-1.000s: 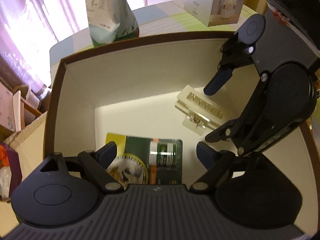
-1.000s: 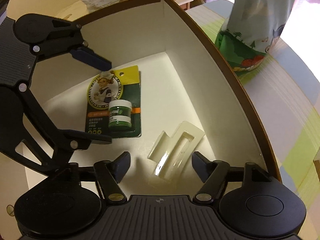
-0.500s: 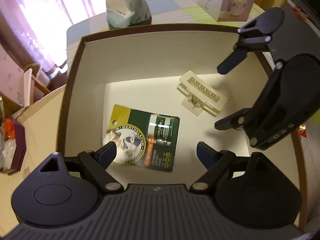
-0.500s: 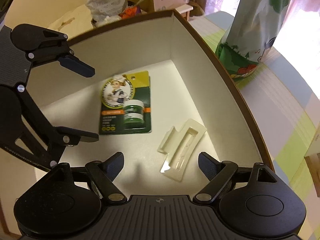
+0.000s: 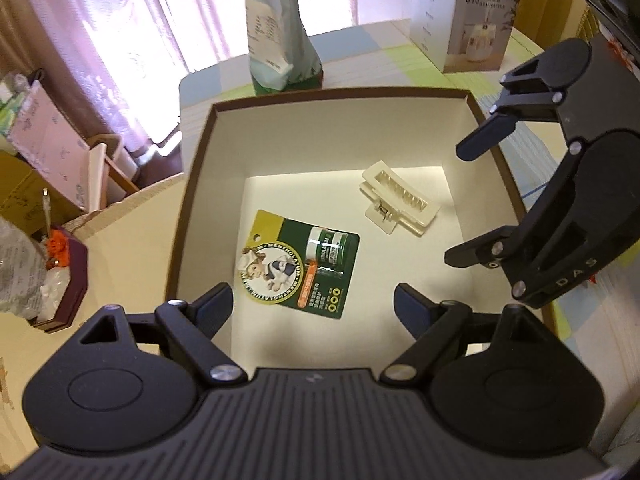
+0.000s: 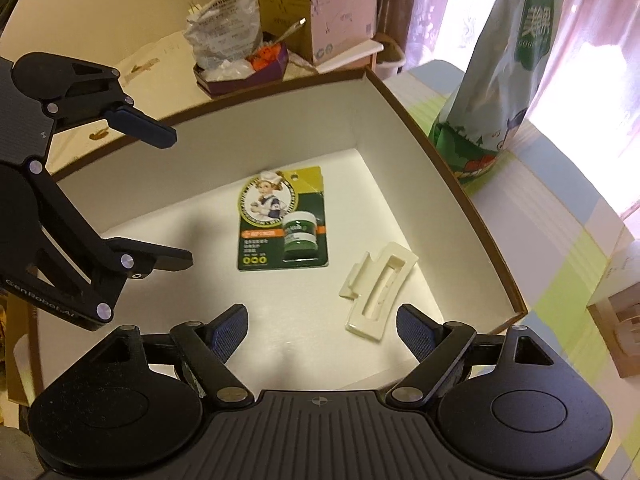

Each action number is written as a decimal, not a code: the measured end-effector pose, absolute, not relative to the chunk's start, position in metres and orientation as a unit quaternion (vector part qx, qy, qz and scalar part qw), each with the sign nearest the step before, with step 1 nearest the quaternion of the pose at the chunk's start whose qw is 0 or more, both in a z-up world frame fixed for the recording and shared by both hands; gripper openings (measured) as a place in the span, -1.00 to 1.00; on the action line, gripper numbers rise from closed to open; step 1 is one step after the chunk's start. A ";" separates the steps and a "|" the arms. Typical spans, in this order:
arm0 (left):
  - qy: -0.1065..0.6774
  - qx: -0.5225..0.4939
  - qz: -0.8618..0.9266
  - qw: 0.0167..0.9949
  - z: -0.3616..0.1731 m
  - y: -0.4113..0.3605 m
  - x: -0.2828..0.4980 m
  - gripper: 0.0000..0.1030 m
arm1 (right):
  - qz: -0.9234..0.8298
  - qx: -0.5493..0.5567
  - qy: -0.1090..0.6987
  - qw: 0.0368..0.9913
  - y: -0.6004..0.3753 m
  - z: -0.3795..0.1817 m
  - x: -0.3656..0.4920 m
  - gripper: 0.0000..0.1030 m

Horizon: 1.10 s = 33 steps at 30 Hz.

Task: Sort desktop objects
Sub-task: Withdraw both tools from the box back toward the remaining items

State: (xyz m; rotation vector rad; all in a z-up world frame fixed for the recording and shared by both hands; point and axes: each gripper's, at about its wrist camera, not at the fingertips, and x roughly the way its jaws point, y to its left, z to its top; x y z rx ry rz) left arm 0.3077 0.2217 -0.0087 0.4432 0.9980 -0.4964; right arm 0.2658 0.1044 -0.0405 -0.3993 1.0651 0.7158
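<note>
now both grippers hover, spread and empty, above the box (image 5: 192, 200).
inside lie a green balm card (image 5: 300, 264) and, just beside it, a cream hair clip (image 5: 398, 204); left gripper (image 5: 313, 304), right gripper (image 6: 322, 326).

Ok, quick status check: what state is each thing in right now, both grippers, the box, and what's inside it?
Left gripper: open, empty, above the box.
Right gripper: open, empty, above the box.
Brown box: open-topped, lidless, upright.
Green ointment blister card: lying flat on the box floor, face up.
Cream hair claw clip: closed, lying on the box floor, apart from the card.
Green-and-white bag: standing upright outside the box.
</note>
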 end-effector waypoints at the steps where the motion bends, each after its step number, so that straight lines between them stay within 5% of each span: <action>1: 0.467 0.208 -0.230 0.828 -0.005 0.223 0.304 0.65 | 0.332 -0.185 0.490 0.784 0.104 -0.038 0.262 0.69; 33: 0.434 0.183 -0.145 0.870 0.058 0.195 0.155 0.69 | 0.382 -0.162 0.419 0.808 0.032 0.030 0.131 0.69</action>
